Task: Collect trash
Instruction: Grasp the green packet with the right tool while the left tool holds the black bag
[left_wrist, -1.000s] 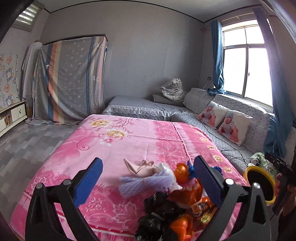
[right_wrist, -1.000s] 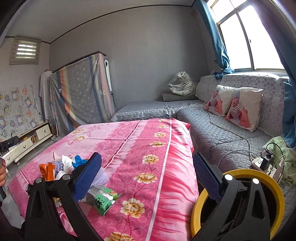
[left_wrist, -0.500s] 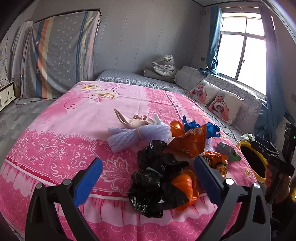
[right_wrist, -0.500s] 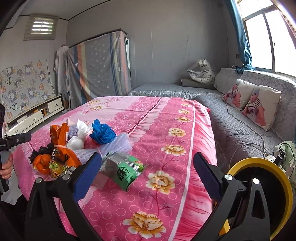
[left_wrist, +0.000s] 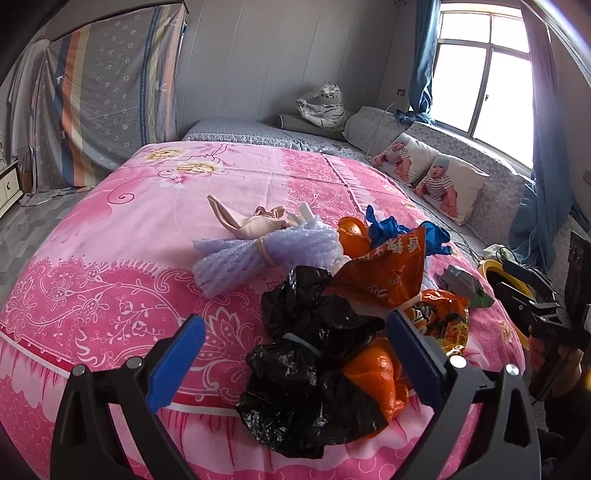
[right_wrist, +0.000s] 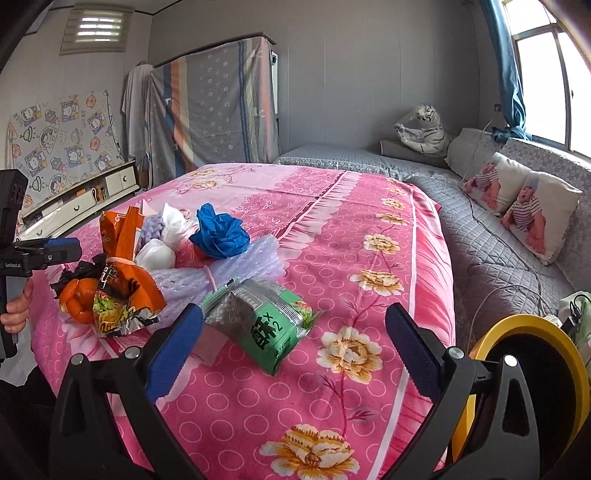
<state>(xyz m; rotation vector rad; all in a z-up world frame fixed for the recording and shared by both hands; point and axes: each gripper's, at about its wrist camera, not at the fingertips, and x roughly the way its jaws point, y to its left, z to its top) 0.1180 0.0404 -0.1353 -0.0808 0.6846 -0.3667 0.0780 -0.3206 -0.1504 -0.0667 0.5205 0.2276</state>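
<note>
A heap of trash lies on the pink bed. In the left wrist view my open left gripper (left_wrist: 295, 360) hangs just over a crumpled black bag (left_wrist: 310, 373) with orange plastic (left_wrist: 376, 376) beside it; behind are an orange snack wrapper (left_wrist: 384, 273), purple foam netting (left_wrist: 258, 254) and a blue bag (left_wrist: 388, 229). In the right wrist view my open right gripper (right_wrist: 293, 349) is close to a green and silver packet (right_wrist: 266, 325). A yellow-rimmed bin (right_wrist: 524, 373) stands at the bed's right side.
The pink floral bedspread (right_wrist: 362, 229) covers the bed. A grey quilted couch (right_wrist: 491, 243) with two baby-print pillows (right_wrist: 524, 206) runs along the right under the window. A plush tiger (left_wrist: 325, 107) sits at the back. A cabinet (right_wrist: 85, 195) stands left.
Both grippers moved down and closer to the trash heap. The left one now hangs over the black bag; the right one has closed in on the green packet. Both stay open.
</note>
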